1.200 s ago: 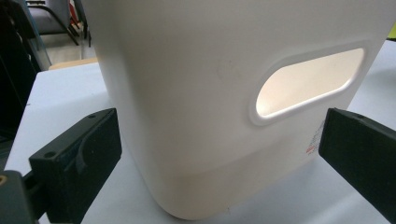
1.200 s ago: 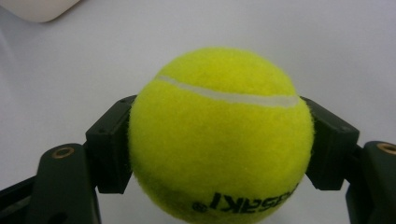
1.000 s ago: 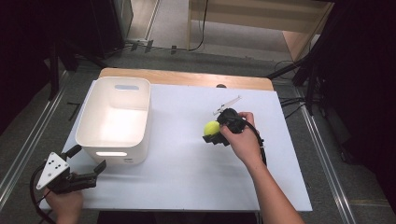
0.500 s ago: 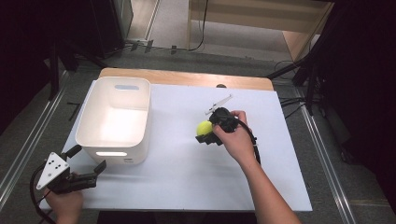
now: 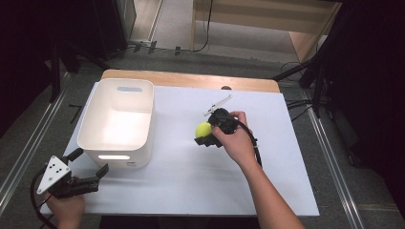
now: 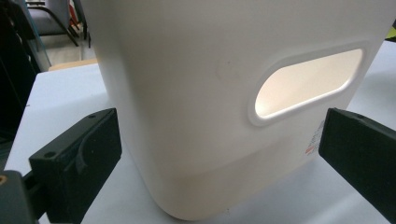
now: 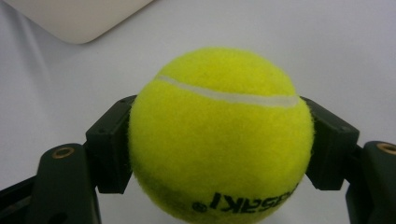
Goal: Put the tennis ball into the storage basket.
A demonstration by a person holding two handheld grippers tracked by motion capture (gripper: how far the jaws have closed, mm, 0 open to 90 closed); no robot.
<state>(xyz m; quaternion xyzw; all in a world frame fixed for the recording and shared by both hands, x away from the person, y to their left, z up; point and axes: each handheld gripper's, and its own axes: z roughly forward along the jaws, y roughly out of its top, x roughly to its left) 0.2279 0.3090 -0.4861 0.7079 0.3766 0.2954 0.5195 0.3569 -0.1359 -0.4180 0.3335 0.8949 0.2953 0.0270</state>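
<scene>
A white table (image 5: 181, 191) is seen, and on its left part a white bin (image 5: 117, 121) is placed. Close before the bin's near end, the left gripper (image 5: 88, 167) is held with its jaws wide apart and nothing between them. The yellow tennis ball (image 5: 203, 129) is clamped between the jaws of the right gripper (image 5: 206, 136), above the table's middle, right of the bin.

Tennis ball (image 7: 219, 135): fuzzy yellow felt, smooth white seam, black print. Bin (image 5: 119, 119): smooth white plastic, faint sheen. Right gripper (image 7: 219, 149): matt black plastic jaws, brass-looking inserts. Table (image 5: 191, 181): matt white top, wooden far edge.
</scene>
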